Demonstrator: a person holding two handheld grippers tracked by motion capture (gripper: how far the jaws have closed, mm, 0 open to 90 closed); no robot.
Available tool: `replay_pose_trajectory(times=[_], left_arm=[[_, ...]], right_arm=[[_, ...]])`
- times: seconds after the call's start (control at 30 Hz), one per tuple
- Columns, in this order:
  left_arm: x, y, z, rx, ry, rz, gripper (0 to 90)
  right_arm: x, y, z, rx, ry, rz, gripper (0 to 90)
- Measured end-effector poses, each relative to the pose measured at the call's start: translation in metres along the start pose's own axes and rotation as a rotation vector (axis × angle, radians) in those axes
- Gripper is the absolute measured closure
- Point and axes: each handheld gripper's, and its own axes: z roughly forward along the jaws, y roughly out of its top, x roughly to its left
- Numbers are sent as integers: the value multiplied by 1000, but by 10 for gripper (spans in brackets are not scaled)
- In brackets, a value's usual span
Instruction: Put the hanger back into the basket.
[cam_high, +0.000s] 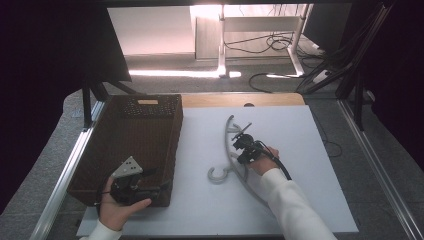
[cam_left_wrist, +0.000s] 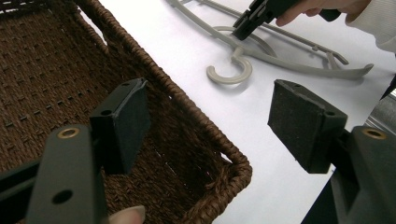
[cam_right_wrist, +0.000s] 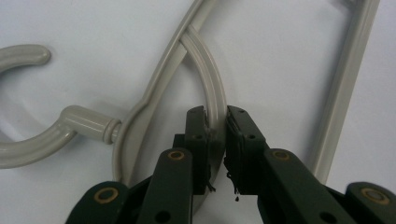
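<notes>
A grey plastic hanger (cam_high: 233, 167) lies flat on the white table top, its hook (cam_high: 217, 175) pointing toward the basket. My right gripper (cam_high: 243, 145) points down onto it. In the right gripper view the jaws (cam_right_wrist: 215, 119) are shut on the hanger's curved inner bar (cam_right_wrist: 205, 60), pads pressing both sides. My left gripper (cam_high: 159, 181) hovers at the near right corner of a brown wicker basket (cam_high: 177, 125). Its pads (cam_left_wrist: 126, 116) stand wide apart with nothing between them. The left gripper view has the hanger's hook (cam_left_wrist: 231, 74) and the right gripper (cam_left_wrist: 243, 28) farther off.
The basket (cam_left_wrist: 140, 51) takes up the table's left side and looks empty inside. The white top (cam_high: 290, 200) spreads to the right and near side of the hanger. Metal rails run along both table sides; cables and desk legs lie on the floor beyond.
</notes>
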Motion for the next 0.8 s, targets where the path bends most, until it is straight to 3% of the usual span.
replay_pose_trajectory(times=[0.27, 0.8], left_arm=[[2, 1, 0, 0, 5, -4, 287], [3, 0, 1, 7, 10, -9, 285]], right_arm=[[-3, 0, -3, -3, 12, -15, 812], [-6, 3, -29, -119, 42, -23, 814]])
